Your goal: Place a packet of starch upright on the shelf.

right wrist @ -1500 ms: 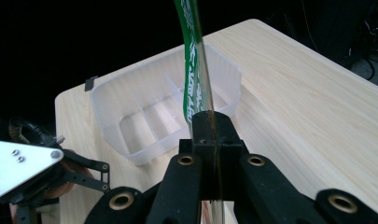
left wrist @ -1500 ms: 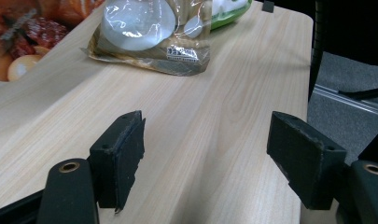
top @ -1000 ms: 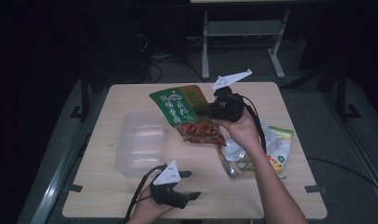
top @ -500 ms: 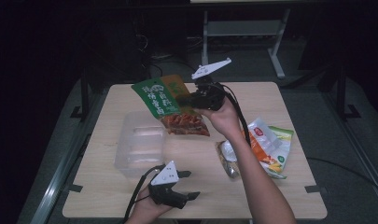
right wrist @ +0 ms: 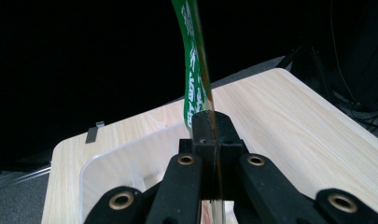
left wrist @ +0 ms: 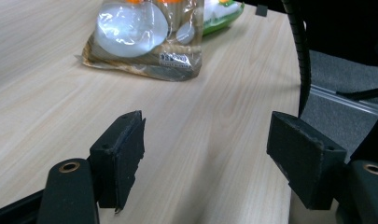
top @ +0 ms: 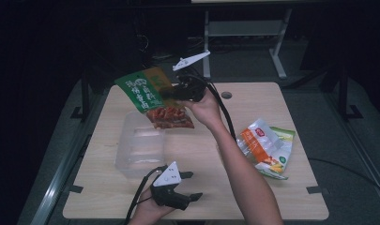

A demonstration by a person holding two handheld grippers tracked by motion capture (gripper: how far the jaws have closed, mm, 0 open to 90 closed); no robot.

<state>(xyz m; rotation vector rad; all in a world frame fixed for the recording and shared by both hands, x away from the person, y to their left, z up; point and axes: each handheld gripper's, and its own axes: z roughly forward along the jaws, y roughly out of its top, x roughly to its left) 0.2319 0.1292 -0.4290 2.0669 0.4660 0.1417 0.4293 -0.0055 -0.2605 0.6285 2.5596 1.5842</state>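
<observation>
At the table's near edge the left gripper (top: 184,186) rests low with its jaws spread wide and nothing between them. Beyond it sits a clear plastic container (top: 140,149), with a pile of snack packets (top: 267,147) well off to the right. Farther back, above the container's far end, the right gripper (top: 174,90) is clamped on a snack bag (top: 155,96), green-topped with white lettering and a clear lower part showing red contents, lifted clear of the wooden table (top: 253,101).

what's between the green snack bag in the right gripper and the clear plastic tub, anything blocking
Nothing visible. The right gripper holds the green snack bag in the air at the far edge of the clear tub, which looks empty, with open space between them.
</observation>
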